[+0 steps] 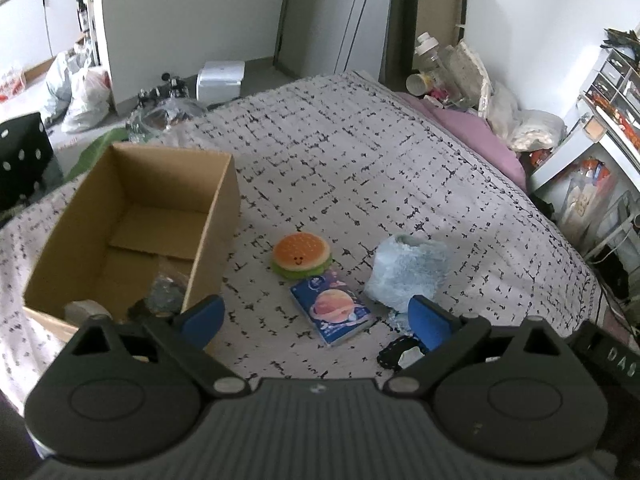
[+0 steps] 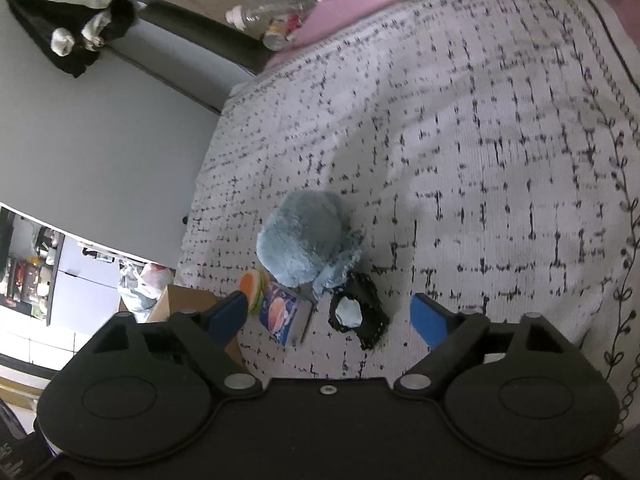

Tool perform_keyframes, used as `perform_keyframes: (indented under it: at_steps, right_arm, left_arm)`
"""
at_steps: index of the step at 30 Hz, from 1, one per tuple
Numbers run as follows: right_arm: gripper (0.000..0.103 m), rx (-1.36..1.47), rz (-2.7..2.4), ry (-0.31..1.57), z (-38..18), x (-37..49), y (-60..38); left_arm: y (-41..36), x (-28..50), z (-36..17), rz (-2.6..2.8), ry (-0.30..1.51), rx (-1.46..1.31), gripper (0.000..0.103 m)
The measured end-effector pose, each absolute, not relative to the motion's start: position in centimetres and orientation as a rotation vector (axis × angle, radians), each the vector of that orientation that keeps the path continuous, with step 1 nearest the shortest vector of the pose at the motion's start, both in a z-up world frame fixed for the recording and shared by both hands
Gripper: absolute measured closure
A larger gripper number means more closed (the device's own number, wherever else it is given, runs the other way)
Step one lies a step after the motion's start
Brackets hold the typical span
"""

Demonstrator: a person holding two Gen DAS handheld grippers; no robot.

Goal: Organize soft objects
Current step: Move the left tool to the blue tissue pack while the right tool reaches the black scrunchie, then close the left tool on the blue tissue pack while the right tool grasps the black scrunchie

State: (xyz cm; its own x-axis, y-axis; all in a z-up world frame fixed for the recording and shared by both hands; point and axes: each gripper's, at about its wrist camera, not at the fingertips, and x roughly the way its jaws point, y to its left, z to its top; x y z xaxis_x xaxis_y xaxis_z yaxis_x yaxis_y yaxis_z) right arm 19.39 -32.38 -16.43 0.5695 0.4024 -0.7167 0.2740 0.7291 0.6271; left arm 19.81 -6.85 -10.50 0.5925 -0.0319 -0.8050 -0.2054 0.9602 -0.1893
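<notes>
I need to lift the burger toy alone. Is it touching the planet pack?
Cannot tell. In the left wrist view the burger toy and planet pack meet edge to edge, with no clear gap or contact visible.

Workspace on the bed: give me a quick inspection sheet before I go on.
Surface: bedspread, white with black dashes, rumpled.
Job's things: burger plush, tissue pack, blue fluffy item and black pouch lie loose on the bedspread; cardboard box open, a few things already at its near end.
Clutter: bottles and bags at the bed's far corner.
Grippers: left gripper open, empty; right gripper open, empty, above the pouch.
Cables: nothing seen on the bed.
Surroundings: shelves right, plastic bags on floor.
</notes>
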Motion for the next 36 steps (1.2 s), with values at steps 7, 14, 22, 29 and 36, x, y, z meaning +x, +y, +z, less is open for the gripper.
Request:
perform_keyframes:
  at_steps: [7, 14, 22, 29, 36]
  right_arm:
    - [0.030, 0.781, 0.044, 1.028, -18.2, 20.1, -32.0]
    - [0.040, 0.768, 0.028, 1.064, -19.5, 21.0, -31.2]
    - [0.043, 0.701, 0.007, 1.093, -20.7, 22.4, -29.6]
    - [0.043, 0.638, -0.012, 1.124, -21.8, 23.5, -28.3]
    - [0.043, 0.559, -0.027, 1.124, -22.3, 24.4, -27.3]
  left_arm:
    - [-6.6, 21.3, -13.2, 0.092, 0.994, -0.342, 0.014]
    - [-6.5, 23.0, -15.8, 0.091, 1.047, -0.375, 0.017]
    - [-6.6, 25.3, -18.5, 0.104, 1.106, -0.406, 0.017]
    - [-6.7, 27.0, -20.6, 0.115, 1.152, -0.418, 0.017]
    - [-7.0, 28.1, -22.0, 0.126, 1.168, -0.407, 0.017]
